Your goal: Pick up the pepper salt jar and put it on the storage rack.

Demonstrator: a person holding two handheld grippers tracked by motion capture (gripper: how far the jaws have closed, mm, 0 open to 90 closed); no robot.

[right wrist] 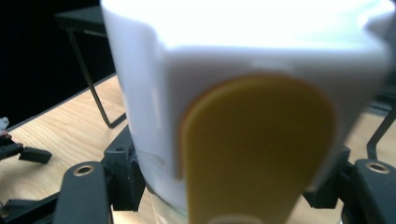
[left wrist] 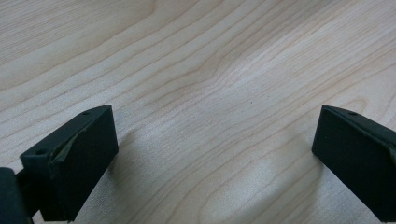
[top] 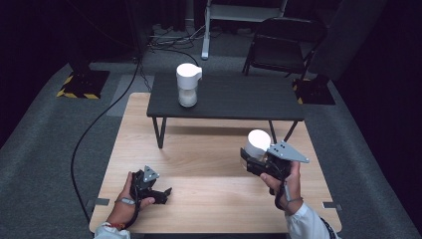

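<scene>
My right gripper (top: pixel 252 162) is shut on a white-lidded container (top: pixel 258 141) and holds it above the right side of the wooden table (top: pixel 199 149). In the right gripper view the container's white lid (right wrist: pixel 243 60) with a yellow tab (right wrist: pixel 257 149) is right in front of the camera, with the jaws against its sides. A second white-lidded jar (top: pixel 188 85) stands upright on the left part of a low black table (top: pixel 234 97). My left gripper (top: pixel 166 194) rests near the wooden table's front left, open, with bare wood between its pads (left wrist: pixel 79 158).
The low black table stands across the far half of the wooden table on thin legs (top: pixel 160 132). Beyond it are a black folding chair (top: pixel 283 45) and a white stand (top: pixel 206 30). A black cable (top: pixel 92 129) runs over the grey floor at the left.
</scene>
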